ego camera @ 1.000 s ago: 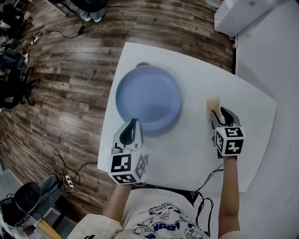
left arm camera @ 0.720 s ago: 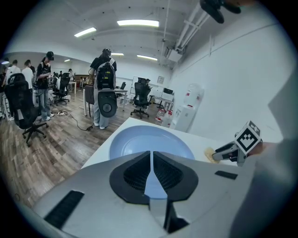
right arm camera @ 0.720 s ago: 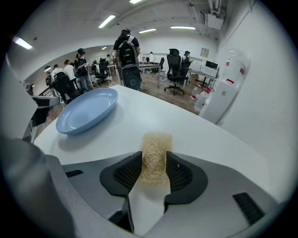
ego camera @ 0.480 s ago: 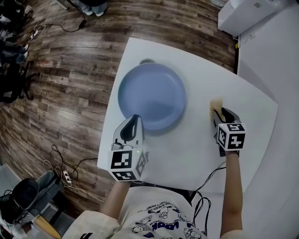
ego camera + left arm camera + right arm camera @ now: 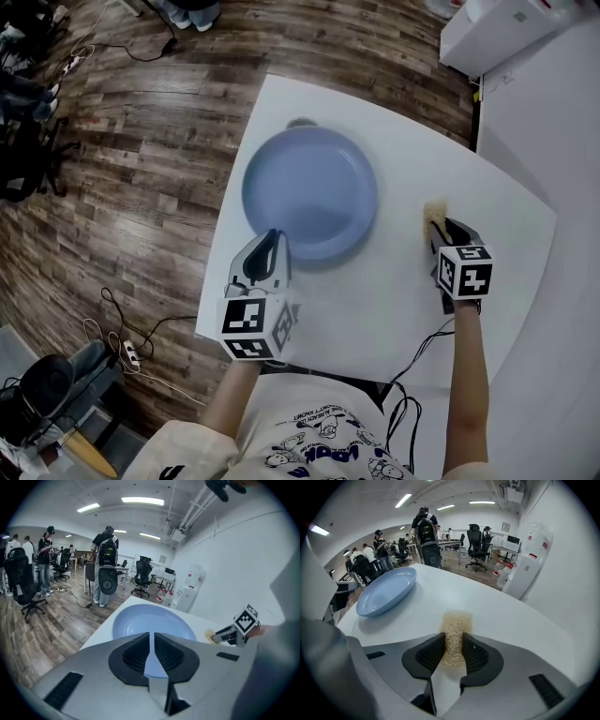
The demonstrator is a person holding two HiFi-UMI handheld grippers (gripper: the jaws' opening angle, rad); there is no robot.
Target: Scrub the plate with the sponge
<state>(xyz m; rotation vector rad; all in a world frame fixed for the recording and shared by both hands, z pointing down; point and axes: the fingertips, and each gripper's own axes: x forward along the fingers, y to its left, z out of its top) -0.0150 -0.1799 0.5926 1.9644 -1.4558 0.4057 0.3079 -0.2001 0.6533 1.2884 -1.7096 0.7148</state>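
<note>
A pale blue plate (image 5: 309,192) lies on the white table (image 5: 375,300), toward its far left side. My left gripper (image 5: 274,236) hovers at the plate's near rim, jaws shut with nothing between them; in the left gripper view its tips (image 5: 151,637) point across the plate (image 5: 154,618). A straw-coloured fibrous sponge (image 5: 456,620) rests on the table to the right of the plate. My right gripper (image 5: 453,644) is shut on the sponge's near half, pads pressing its sides. In the head view the sponge (image 5: 433,213) peeks out past the right gripper (image 5: 442,227).
The table's left edge (image 5: 220,244) runs close beside the plate, with wooden floor and cables below. A white box (image 5: 487,33) stands past the far right corner. People, office chairs and a water dispenser (image 5: 190,592) stand in the room beyond.
Both grippers stay about where they were; the head view has shifted a little. Less of the sponge shows beyond the right gripper's tips than a second ago.
</note>
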